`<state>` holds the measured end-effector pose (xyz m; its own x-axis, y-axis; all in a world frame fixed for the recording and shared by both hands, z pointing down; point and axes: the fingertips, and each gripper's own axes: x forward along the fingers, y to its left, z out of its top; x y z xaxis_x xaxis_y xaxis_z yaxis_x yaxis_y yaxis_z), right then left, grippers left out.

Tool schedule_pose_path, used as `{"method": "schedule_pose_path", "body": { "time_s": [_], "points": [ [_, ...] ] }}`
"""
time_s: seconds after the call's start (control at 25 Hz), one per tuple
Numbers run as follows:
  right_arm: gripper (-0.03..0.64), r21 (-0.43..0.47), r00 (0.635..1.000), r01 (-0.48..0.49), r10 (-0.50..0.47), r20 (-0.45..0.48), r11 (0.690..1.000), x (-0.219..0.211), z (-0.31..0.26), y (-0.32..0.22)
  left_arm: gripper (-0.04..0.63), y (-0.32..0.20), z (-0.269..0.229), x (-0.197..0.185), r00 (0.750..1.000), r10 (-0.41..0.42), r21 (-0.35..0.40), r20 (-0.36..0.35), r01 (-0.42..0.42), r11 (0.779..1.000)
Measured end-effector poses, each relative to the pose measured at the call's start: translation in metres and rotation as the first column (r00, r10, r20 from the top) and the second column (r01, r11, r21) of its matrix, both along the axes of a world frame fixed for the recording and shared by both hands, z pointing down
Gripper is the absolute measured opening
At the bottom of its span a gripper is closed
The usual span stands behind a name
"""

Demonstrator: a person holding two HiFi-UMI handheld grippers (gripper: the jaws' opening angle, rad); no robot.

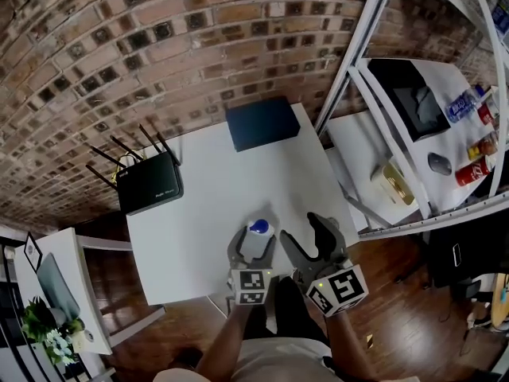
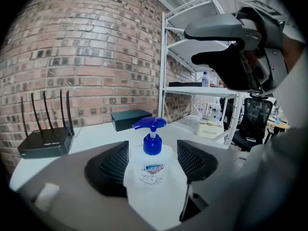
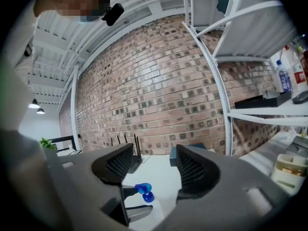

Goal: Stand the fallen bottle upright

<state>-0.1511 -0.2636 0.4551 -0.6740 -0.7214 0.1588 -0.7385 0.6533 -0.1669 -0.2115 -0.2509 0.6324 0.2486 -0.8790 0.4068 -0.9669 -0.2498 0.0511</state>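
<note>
The left gripper (image 1: 254, 255) has its jaws partway apart on either side of the bottle (image 2: 155, 177), which stands upright between them on the white surface (image 1: 211, 201). The pads sit just beside its shoulders, with no clear squeeze on it. The bottle is cloudy white plastic with a blue pump head (image 2: 150, 123) turned to that gripper's left and a small label on its front; how full it is cannot be told. The right gripper (image 3: 153, 165) is held just to the right of the left one and higher, its jaws a middling width apart with nothing between them; the blue pump shows below through the gap. Beyond the left gripper a black router (image 1: 149, 183) and a dark flat box (image 1: 262, 122) lie on the surface. Off to the right gripper's side, a white shelf (image 1: 445, 146) carries a clear water bottle (image 1: 460, 106) and a red can (image 1: 475, 171).
</note>
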Motion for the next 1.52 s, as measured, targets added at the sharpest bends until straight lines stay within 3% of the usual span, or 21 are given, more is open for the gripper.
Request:
{"method": "schedule_pose_path", "body": {
  "time_s": [0.16,0.36,0.52,0.6,0.68,0.88,1.04,1.16,1.24,1.36,1.52],
  "points": [
    [0.27,0.038,1.0,-0.009,0.009,-0.008,0.999,-0.001,-0.016,0.019,0.333,0.019,-0.022,-0.01,1.0,-0.013,0.046,-0.01,0.014,0.999],
    [0.27,0.113,0.999,-0.029,0.033,-0.032,0.993,0.01,-0.041,0.053,0.333,0.05,-0.076,-0.033,0.995,-0.096,0.15,-0.031,0.1,0.984],
    [0.283,0.181,0.994,-0.103,0.107,-0.011,0.978,0.04,-0.058,0.079,0.333,0.082,-0.127,-0.031,0.988,-0.147,0.246,-0.04,0.153,0.957],
    [0.339,0.222,0.99,-0.141,0.141,0.015,0.965,0.06,-0.064,0.095,0.333,0.105,-0.15,-0.025,0.982,-0.184,0.286,-0.031,0.185,0.94],
    [0.342,0.243,0.99,-0.136,0.139,0.006,0.96,0.079,-0.064,0.119,0.336,0.131,-0.17,-0.017,0.973,-0.229,0.313,-0.019,0.223,0.923],
    [0.327,0.166,0.994,-0.107,0.109,-0.004,0.98,0.142,-0.045,0.191,0.351,0.219,-0.21,0.018,0.945,-0.325,0.347,-0.039,0.317,0.883],
    [0.239,0.102,0.994,-0.102,0.104,-0.013,0.99,0.199,-0.03,0.228,0.357,0.274,-0.218,0.065,0.946,-0.323,0.334,0.015,0.3,0.894],
    [0.242,0.208,0.986,-0.121,0.143,-0.089,0.971,0.223,-0.046,0.244,0.37,0.3,-0.222,0.082,0.948,-0.318,0.315,0.018,0.297,0.901],
    [0.241,0.26,0.98,-0.138,0.17,-0.104,0.956,0.227,-0.062,0.251,0.373,0.313,-0.237,0.078,0.946,-0.324,0.345,0.025,0.296,0.891],
    [0.18,0.307,0.98,-0.138,0.174,-0.095,0.942,0.217,-0.085,0.26,0.377,0.325,-0.26,0.061,0.941,-0.337,0.397,0.035,0.296,0.869],
    [0.178,0.351,0.983,-0.111,0.154,-0.097,0.93,0.183,-0.095,0.276,0.393,0.337,-0.264,0.036,0.944,-0.33,0.419,0.019,0.292,0.86]
  ]
}}
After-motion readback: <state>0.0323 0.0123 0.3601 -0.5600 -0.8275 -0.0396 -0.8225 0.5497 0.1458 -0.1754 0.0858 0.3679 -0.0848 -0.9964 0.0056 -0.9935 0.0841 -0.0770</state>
